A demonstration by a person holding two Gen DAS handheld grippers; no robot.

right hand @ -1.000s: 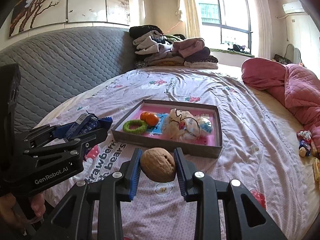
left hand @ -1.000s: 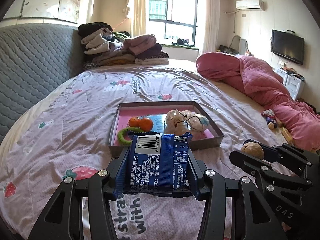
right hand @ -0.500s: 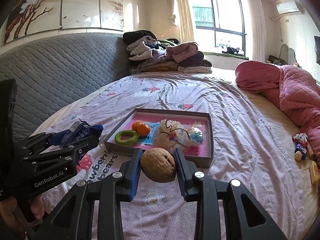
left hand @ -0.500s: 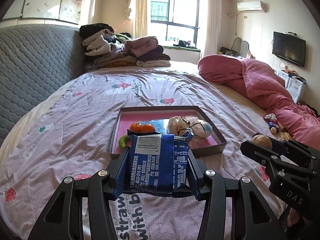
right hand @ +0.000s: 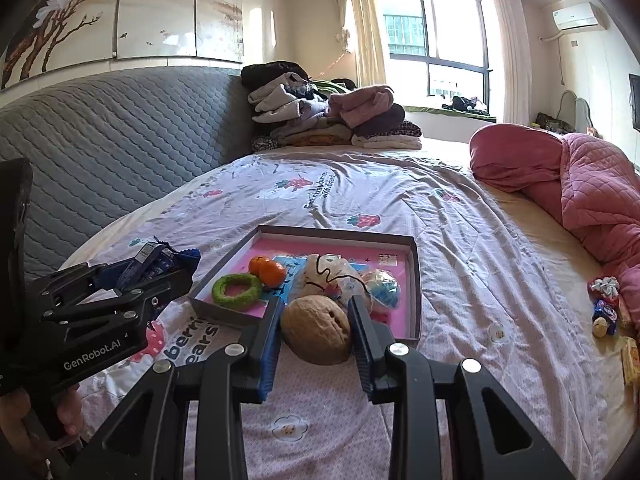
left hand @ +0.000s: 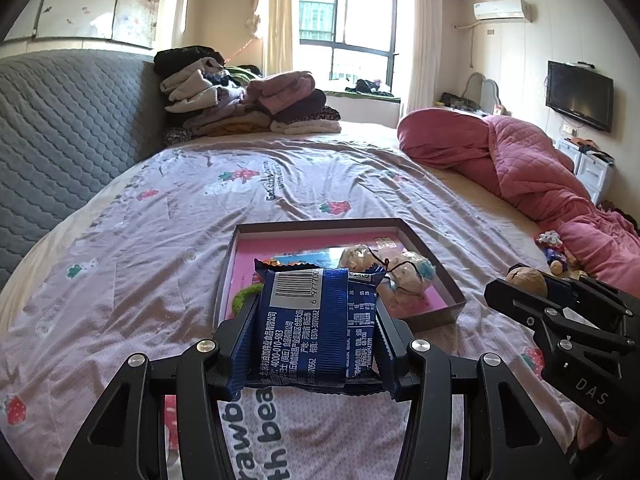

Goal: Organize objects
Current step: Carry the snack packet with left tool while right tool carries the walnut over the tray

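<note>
My left gripper (left hand: 316, 340) is shut on a blue snack packet (left hand: 316, 328), held just short of a shallow grey box with a pink floor (left hand: 256, 256). My right gripper (right hand: 316, 328) is shut on a brown walnut (right hand: 316, 330) in front of the same box (right hand: 416, 280). Inside the box lie a green ring (right hand: 236, 290), two small oranges (right hand: 268, 270) and a pale bundle tied with black string (right hand: 332, 280). In the left wrist view the right gripper (left hand: 532, 284) stands at the right with the walnut (left hand: 526, 280). The left gripper (right hand: 132, 276) and its packet (right hand: 156, 264) show at the left of the right wrist view.
The box rests on a lilac strawberry-print bedsheet (left hand: 160, 240). A grey quilted headboard (right hand: 100, 140) runs along the left. Folded clothes (left hand: 248, 104) are stacked at the far end. A pink quilt (right hand: 580, 200) lies on the right, with small wrapped items (right hand: 606, 308) beside it.
Both grippers have moved toward the box with their loads, so the box now lies closer and is partly hidden behind the packet and the walnut. Neither grip has changed.
</note>
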